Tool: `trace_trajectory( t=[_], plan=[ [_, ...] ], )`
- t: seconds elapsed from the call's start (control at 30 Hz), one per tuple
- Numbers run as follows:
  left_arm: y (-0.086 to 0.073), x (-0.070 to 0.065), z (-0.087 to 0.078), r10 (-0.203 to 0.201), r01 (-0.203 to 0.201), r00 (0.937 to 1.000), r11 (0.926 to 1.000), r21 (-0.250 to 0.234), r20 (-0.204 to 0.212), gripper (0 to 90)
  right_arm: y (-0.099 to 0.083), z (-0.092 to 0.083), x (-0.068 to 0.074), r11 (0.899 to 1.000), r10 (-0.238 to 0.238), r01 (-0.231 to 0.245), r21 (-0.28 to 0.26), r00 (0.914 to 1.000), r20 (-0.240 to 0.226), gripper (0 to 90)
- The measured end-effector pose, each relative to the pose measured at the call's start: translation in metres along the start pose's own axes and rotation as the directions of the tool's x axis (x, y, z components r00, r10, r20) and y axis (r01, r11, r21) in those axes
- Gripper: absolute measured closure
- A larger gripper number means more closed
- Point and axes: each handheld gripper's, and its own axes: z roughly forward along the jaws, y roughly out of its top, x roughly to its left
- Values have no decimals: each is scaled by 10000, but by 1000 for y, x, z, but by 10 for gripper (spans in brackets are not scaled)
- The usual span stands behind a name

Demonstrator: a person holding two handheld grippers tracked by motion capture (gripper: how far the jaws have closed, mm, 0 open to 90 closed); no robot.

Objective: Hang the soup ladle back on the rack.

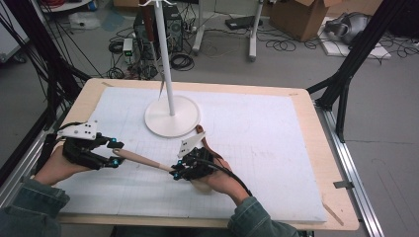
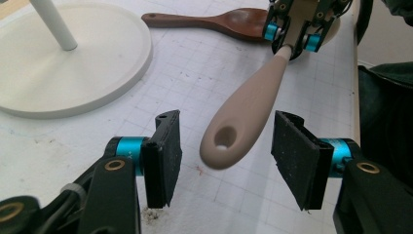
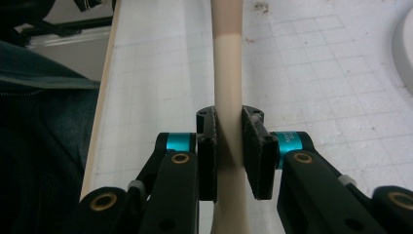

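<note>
Two tools are meeting on one beige spoon [image 1: 143,160]. I am holding it up over the white surface [image 1: 257,133], and its long handle is running level from my left tool [image 1: 114,154] across to my right tool [image 1: 179,170].

My right tool is squeezing the thin part of the handle; in the right gripper view the two black pads [image 3: 208,156] are pressing on both sides of it. My left tool is standing open. In the left gripper view the fat end of the handle, the end with the little hole [image 2: 225,138], is sitting between the pads [image 2: 168,151] with a gap on each side, so nothing is touching it there.

So the spoon is pointing straight at my left tool, and the right hand [image 1: 217,180] is carrying all of it. Both hands are staying low and near my edge of the surface, with the tools facing each other.

One brown wooden spoon [image 2: 214,22] is lying flat just behind the right tool, near the round white base of the stand [image 1: 172,116].

I think the next move is pulling the left tool back off the handle end.
</note>
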Motion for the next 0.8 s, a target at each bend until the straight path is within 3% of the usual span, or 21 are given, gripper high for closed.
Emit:
trace_trajectory(
  t=[0.3,0.47,0.8],
  plan=[
    [5,-3,9,3,-1,9999,9999,-134,142,492,3,-2,0,9971,462,-429,-635,9976,512,781],
    [12,-3,15,-228,233,9997,9987,-462,114,522,7,0,1,9932,758,-705,-928,9956,555,781],
    [27,-8,24,-291,294,9996,9952,-931,45,533,10,3,2,9873,1217,-1144,-1101,9906,621,780]
  ],
)
